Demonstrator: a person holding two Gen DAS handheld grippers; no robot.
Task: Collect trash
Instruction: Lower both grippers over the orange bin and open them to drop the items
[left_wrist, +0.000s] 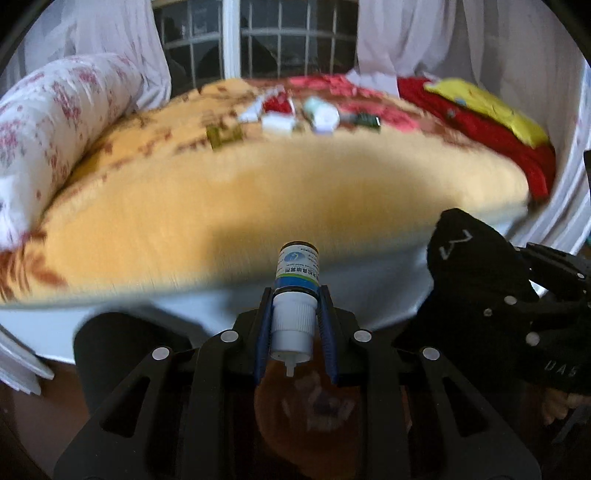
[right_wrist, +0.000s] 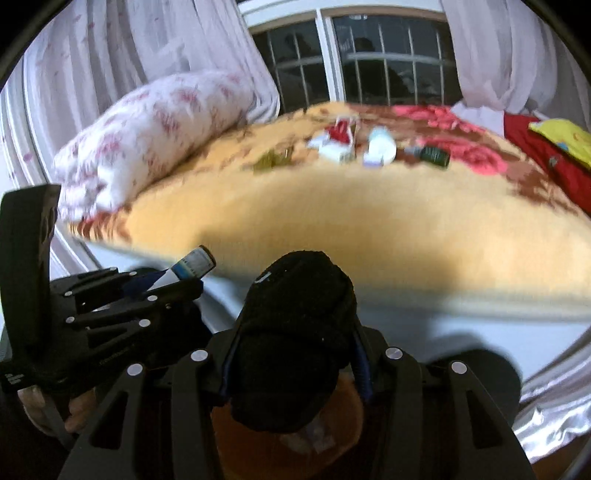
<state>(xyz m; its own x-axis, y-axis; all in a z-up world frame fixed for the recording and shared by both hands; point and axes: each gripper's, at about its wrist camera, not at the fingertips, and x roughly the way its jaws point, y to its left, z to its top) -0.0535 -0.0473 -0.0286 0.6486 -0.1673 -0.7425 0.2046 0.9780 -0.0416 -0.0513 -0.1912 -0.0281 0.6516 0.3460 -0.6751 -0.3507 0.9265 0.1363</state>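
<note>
Left wrist: spray bottle (left_wrist: 297, 291) in left tongs (left_wrist: 295, 321), right tongs (right_wrist: 295, 354) w/ black sock (right_wrist: 291, 343)

A blanketed bed (left_wrist: 258, 206) stands before a dark, barred, white-curtained window (left_wrist: 258, 37).

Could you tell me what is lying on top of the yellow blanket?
On the yellow blanket lie small boxes, a white bottle and a dark bottle. Blur hides finer detail.

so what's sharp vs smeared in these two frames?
Left wrist: spray bottle in the left gripper is crisp; the bed blanket and litter are motion-smeared. Right wrist: same smear, black cloth bundle in the right gripper sharper; fisheye bows the bed edge.
</note>
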